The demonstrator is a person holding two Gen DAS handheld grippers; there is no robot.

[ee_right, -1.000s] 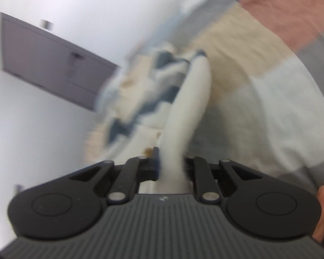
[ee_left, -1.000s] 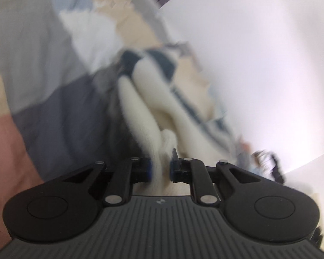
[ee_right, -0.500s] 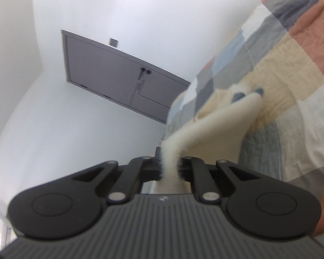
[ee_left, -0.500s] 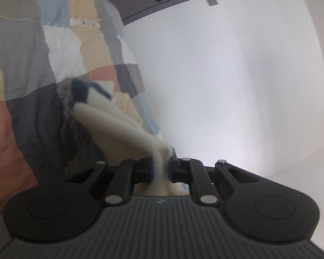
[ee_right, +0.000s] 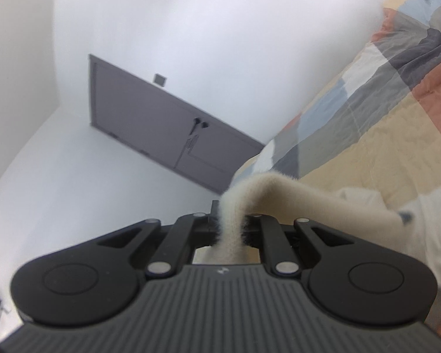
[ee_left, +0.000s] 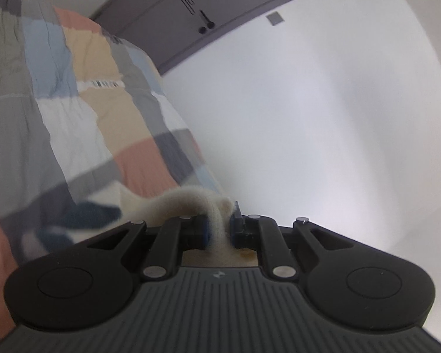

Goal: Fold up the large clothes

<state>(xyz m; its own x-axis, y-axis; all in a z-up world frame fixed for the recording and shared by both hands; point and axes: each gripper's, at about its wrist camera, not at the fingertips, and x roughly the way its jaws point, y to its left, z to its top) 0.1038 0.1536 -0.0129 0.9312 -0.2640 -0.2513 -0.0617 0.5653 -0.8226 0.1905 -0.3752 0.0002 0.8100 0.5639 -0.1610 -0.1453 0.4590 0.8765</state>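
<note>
A cream fleece garment with dark blue patches (ee_left: 173,203) hangs between my two grippers above a patchwork bedspread (ee_left: 82,108). My left gripper (ee_left: 220,226) is shut on a fold of its cream edge; the cloth trails down to the left. My right gripper (ee_right: 232,226) is shut on another cream edge (ee_right: 279,194), which stretches away to the right toward the bed (ee_right: 382,135). Most of the garment lies below both cameras and is hidden by the gripper bodies.
A white wall (ee_left: 323,103) fills the right of the left wrist view, with a grey door (ee_left: 208,8) at the top. The right wrist view shows the same door (ee_right: 161,135) and white wall (ee_right: 191,29).
Both grippers have lifted and tilted up with the garment. The cloth, spread out ahead a second ago, now hangs low and mostly out of sight; wall and door fill the views.
</note>
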